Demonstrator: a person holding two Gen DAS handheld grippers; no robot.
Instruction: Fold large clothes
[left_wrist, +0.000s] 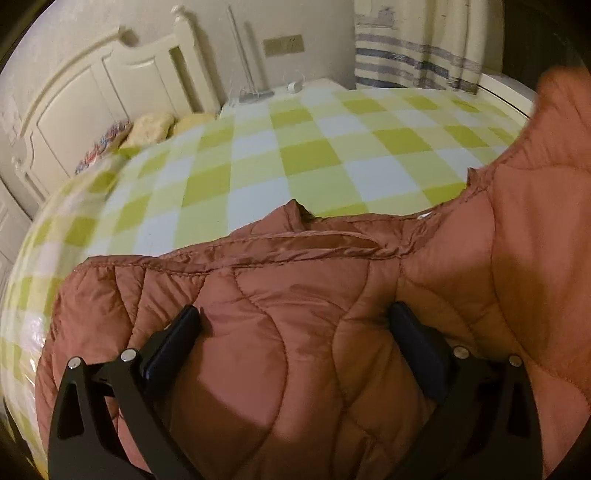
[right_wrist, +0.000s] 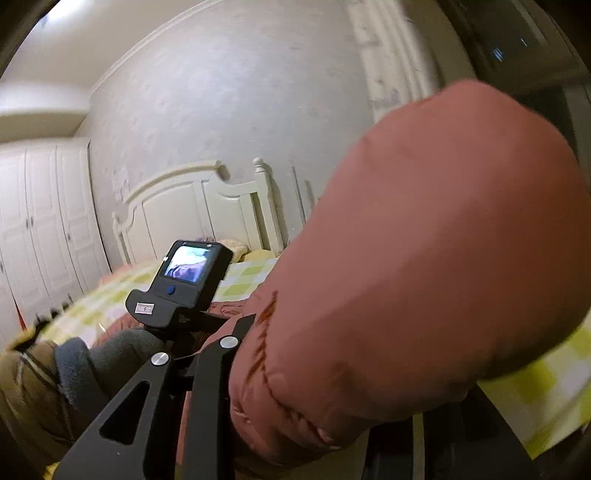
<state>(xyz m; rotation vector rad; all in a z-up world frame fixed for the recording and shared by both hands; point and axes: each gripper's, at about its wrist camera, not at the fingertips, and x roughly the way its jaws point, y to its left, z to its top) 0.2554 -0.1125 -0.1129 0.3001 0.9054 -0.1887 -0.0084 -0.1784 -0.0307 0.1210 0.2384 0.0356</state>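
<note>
lifting the rust-red quilted puffer jacket (left_wrist: 303, 314) off the green-checked bed (left_wrist: 295, 147), the right gripper (right_wrist: 258, 369), nearly closed on its fabric, should rise evenly while the left gripper (left_wrist: 295, 332) clamps a thick fold.

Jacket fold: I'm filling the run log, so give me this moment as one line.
jacket: bunched on checked bed | left gripper: jaws wide around jacket | right gripper: shut on jacket
</note>
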